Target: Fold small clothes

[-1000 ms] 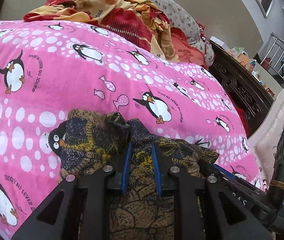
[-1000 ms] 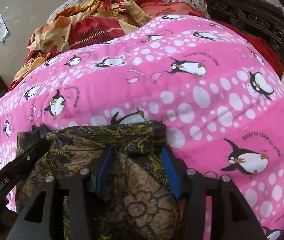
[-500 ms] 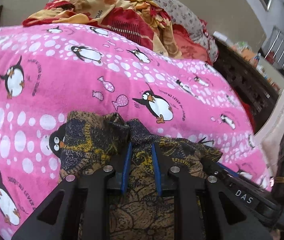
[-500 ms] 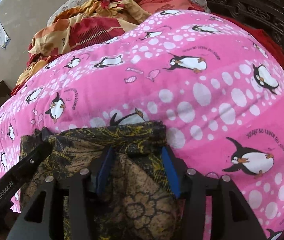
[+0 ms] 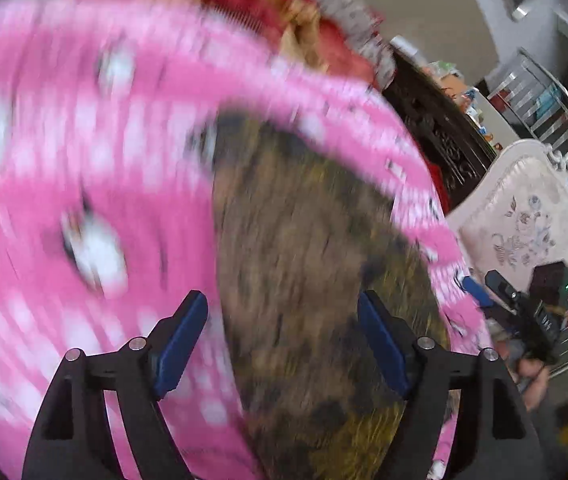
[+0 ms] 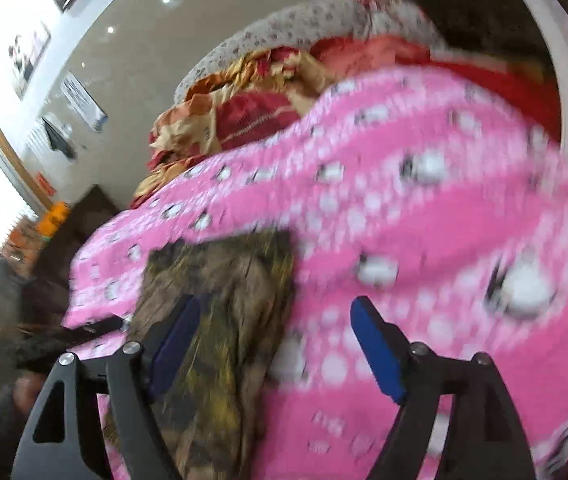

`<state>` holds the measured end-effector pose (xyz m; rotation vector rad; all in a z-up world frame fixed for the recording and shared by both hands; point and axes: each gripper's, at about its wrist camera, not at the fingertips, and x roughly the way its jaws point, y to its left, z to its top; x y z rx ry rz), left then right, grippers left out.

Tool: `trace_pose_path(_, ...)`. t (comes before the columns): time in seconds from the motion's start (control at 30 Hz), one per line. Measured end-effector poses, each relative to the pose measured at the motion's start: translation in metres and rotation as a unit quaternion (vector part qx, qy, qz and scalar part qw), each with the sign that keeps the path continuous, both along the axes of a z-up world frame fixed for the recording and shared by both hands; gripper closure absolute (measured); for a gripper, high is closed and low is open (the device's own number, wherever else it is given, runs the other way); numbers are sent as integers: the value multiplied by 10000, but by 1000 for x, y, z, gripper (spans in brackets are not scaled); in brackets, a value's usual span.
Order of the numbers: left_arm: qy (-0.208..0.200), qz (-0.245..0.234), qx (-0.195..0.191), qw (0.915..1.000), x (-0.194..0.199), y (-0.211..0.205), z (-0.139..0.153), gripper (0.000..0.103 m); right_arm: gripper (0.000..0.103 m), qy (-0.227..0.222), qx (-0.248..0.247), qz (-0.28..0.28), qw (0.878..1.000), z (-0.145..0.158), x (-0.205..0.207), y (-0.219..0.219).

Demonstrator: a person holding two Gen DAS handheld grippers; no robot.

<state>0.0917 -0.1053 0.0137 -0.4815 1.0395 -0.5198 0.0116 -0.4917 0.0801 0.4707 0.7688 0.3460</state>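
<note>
A small dark garment (image 5: 316,264) with a brown and yellow batik print lies flat on the pink penguin blanket (image 5: 83,152). Both views are blurred by motion. My left gripper (image 5: 281,320) hovers over the garment's near part, its jaws opening wide, and the blue pads press on nothing. In the right wrist view the same garment (image 6: 223,300) lies at lower left. My right gripper (image 6: 275,324) is over its right edge with jaws opening, the pads clear of the cloth. The other gripper (image 5: 524,312) shows at the blanket's right edge.
A heap of red and orange bedding (image 6: 243,112) lies at the far end of the blanket, with a grey flowered pillow (image 6: 284,28) behind. A dark carved headboard (image 5: 436,120) and a pale cushioned chair (image 5: 524,216) stand to the right. A railing (image 5: 556,104) is beyond.
Both grippers have let go of the garment and their jaws have spread wide. Both have pulled back and swung sideways, and the garment now lies stretched out flat on the blanket.
</note>
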Motion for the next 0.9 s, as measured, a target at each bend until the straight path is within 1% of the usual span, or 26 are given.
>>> trace_pose_path(0.07, -374, 45, -116, 9992, -13, -3, 0, 44, 22, 147, 343, 205, 9991, -20, -1, 3)
trace_pose_path(0.1, -296, -146, -361, 9988, -14, -7, -3, 44, 22, 255, 463, 365, 9979, -30, 2, 9)
trace_pose_path(0.13, -223, -186, -437, 9986, -15, -9, -4, 43, 22, 370, 598, 582, 9958, -39, 6, 16)
trace_pose_path(0.17, -250, -182, -424, 9986, -15, -11, -4, 42, 22, 561, 672, 839, 9926, -50, 13, 25)
trace_pose_path(0.23, -228, -302, -465, 9982, -12, -13, -4, 41, 21, 732, 508, 1004, 9909, -63, 22, 36)
trace_pose_path(0.27, -200, -328, -549, 9978, -9, -11, -5, 41, 21, 669, 478, 1065, 9909, -65, 31, 39)
trace_pose_path(0.33, -171, -289, -732, 9968, -5, -7, -5, 41, 20, 706, 681, 1141, 9886, -68, 45, 41)
trace_pose_path(0.43, -196, -125, -804, 9965, -2, -3, -6, 42, 21, 554, 740, 1230, 9881, -72, 70, 49)
trace_pose_path(0.47, -236, -78, -799, 9965, -2, -2, -7, 42, 23, 471, 766, 1266, 9879, -72, 78, 52)
trace_pose_path(0.5, -287, -33, -795, 9964, -2, -1, -8, 42, 30, 438, 798, 1299, 9873, -73, 82, 54)
trace_pose_path(0.53, -346, 1, -786, 9963, -3, -1, -9, 42, 33, 430, 808, 1345, 9867, -74, 85, 56)
trace_pose_path(0.6, -535, -6, -701, 9961, -6, -3, -10, 43, 44, 341, 1008, 1568, 9819, -76, 82, 57)
trace_pose_path(0.67, -725, -50, -568, 9957, -11, -7, -10, 42, 47, 257, 1224, 1600, 9792, -75, 79, 52)
trace_pose_path(0.73, -823, -51, -481, 9954, -13, -11, -9, 42, 52, 350, 1421, 1500, 9778, -81, 81, 46)
trace_pose_path(0.77, -822, -45, -490, 9954, -12, -11, -9, 42, 57, 478, 1481, 1429, 9774, -85, 83, 43)
trace_pose_path(0.83, -835, -40, -531, 9951, -12, -9, -10, 42, 56, 516, 1515, 1495, 9757, -85, 83, 44)
trace_pose_path(0.9, -869, -37, -562, 9946, -12, -8, -10, 42, 56, 586, 1439, 1689, 9733, -86, 84, 51)
